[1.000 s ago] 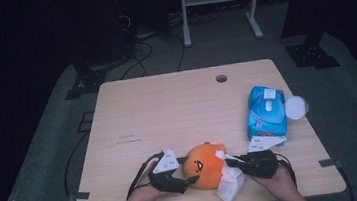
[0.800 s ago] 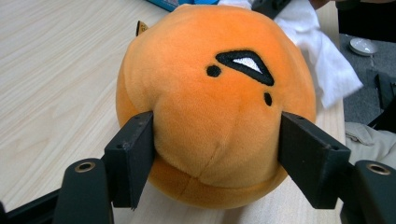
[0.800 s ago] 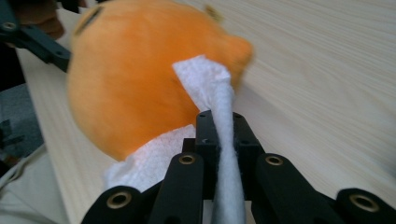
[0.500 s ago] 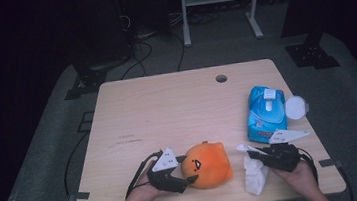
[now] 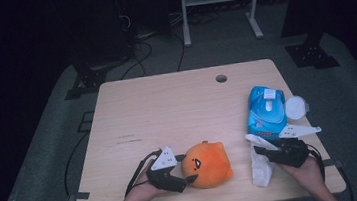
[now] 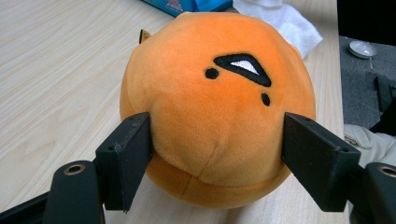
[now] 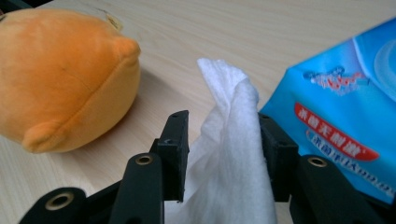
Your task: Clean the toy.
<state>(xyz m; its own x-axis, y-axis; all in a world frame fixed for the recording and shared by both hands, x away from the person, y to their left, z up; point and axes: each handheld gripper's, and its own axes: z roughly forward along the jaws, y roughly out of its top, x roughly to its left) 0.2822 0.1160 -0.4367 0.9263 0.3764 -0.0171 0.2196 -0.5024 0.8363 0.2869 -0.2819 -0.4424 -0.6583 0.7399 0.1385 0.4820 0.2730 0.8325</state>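
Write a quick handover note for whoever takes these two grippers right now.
Left gripper: jaws clamped on the orange plush toy, which sits on the table at the near edge.
Right gripper: shut on a white wipe, held beside the blue wipes pack, apart from the toy.
Done: wipe out of the pack, toy steadied.
Left: probably wiping the toy, then putting the wipe down.

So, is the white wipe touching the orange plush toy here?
Apart. In the high view, bare table separates the white wipe from the orange plush toy.
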